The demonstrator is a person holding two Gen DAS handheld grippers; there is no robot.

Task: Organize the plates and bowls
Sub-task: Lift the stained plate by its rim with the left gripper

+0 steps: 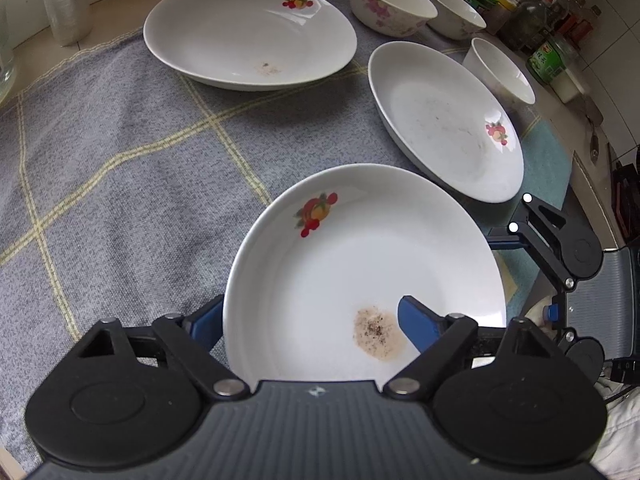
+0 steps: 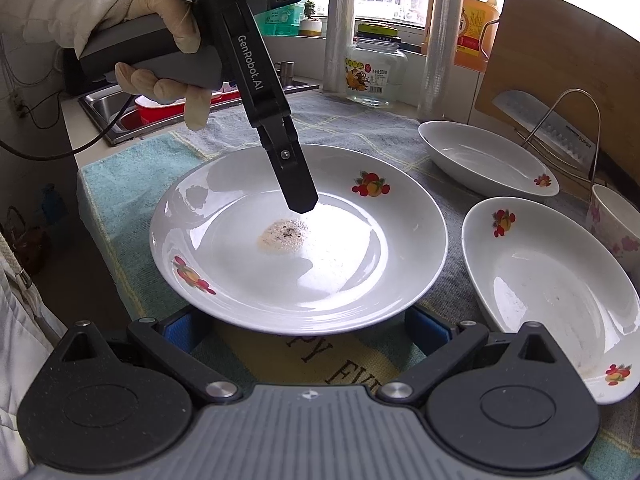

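Spread wide and gripping nothing, the right tongs (image 2: 304, 328) sit at the near edge of the stained plate (image 2: 300, 236), whose rim covers both blue fingertips. That plate rests over the grey checked cloth (image 1: 120, 160) on the surface, a brown speckled patch near its centre. The left tongs (image 1: 310, 320) (held by a gloved left hand (image 2: 168, 40)) are also released: they straddle the stained plate's rim, one blue finger (image 1: 416, 324) inside on the white glaze just beside the stain, the other outside and partly hidden by the rim. From the left wrist view, a second plate (image 1: 448, 120) lies just beyond and to the right of the stained plate, close but apart, and a third plate (image 1: 248, 32) lies well beyond it to the left. Three bowls (image 1: 392, 2) stand past the second plate, along the far right of the cloth. Open cloth stretches left of the stained plate. From the right wrist view, a sink (image 2: 104, 108) lies beyond the plate to the left, a glass jar (image 2: 376, 72) straight beyond, and a cutting board (image 2: 560, 48) with a knife (image 2: 540, 120) beyond to the right. Being round, the stained plate has no long axis; fruit motifs mark opposite sides of its rim.
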